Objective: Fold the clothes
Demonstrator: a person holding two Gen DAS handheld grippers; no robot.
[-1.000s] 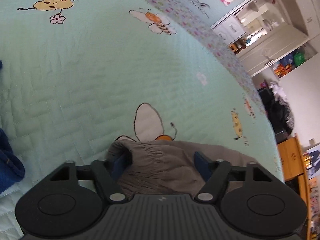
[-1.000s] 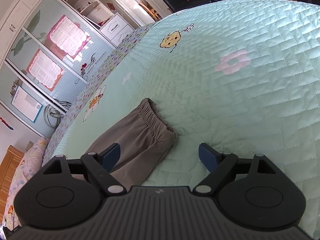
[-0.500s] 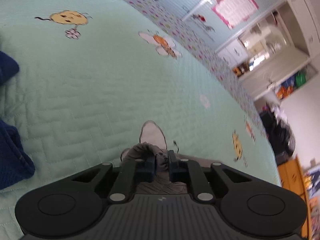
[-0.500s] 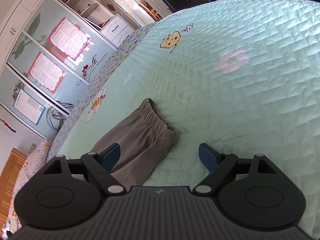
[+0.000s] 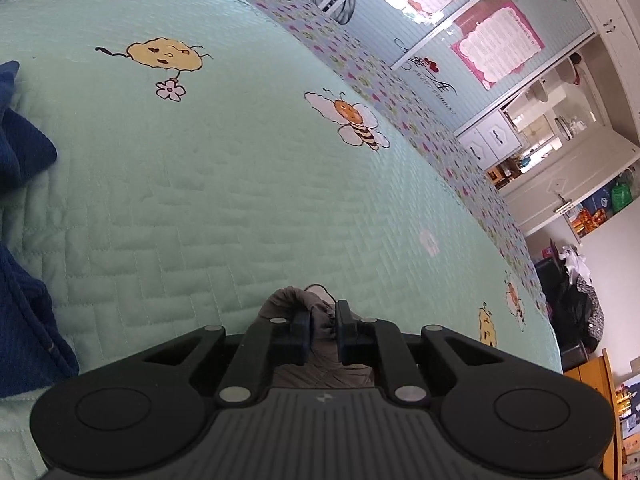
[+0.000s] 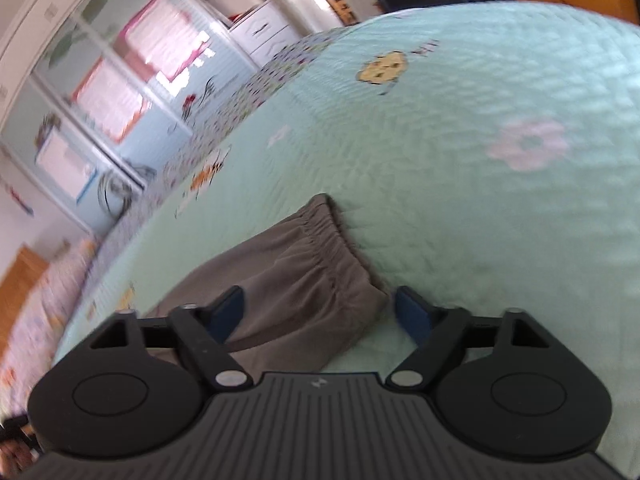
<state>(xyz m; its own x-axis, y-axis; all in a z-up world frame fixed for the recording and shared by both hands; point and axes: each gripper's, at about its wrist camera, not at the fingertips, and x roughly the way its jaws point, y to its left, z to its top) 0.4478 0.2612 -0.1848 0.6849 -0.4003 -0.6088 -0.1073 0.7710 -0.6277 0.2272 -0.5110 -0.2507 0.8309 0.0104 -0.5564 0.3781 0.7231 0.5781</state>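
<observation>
Grey-brown shorts point(image 6: 304, 280) with an elastic waistband lie on the mint quilted bedspread point(image 6: 460, 208). In the left wrist view my left gripper point(image 5: 322, 326) is shut on a bunched edge of the shorts point(image 5: 292, 302), lifted a little off the bedspread point(image 5: 200, 200). In the right wrist view my right gripper point(image 6: 320, 312) is open. Its left finger is over the shorts' cloth and its right finger over the bedspread, just past the waistband corner. Nothing sits between its fingers but the cloth below.
A dark blue garment point(image 5: 24, 288) lies at the left edge of the left wrist view. White cupboards point(image 5: 560, 140) and a wall with pink posters point(image 5: 496, 40) stand beyond the bed's far side. An orange wooden cabinet point(image 5: 600, 384) stands at the right.
My left gripper went from open around the shorts' edge to shut on it, then rose with the cloth. My right gripper moved closer to the waistband; its view is now blurred.
</observation>
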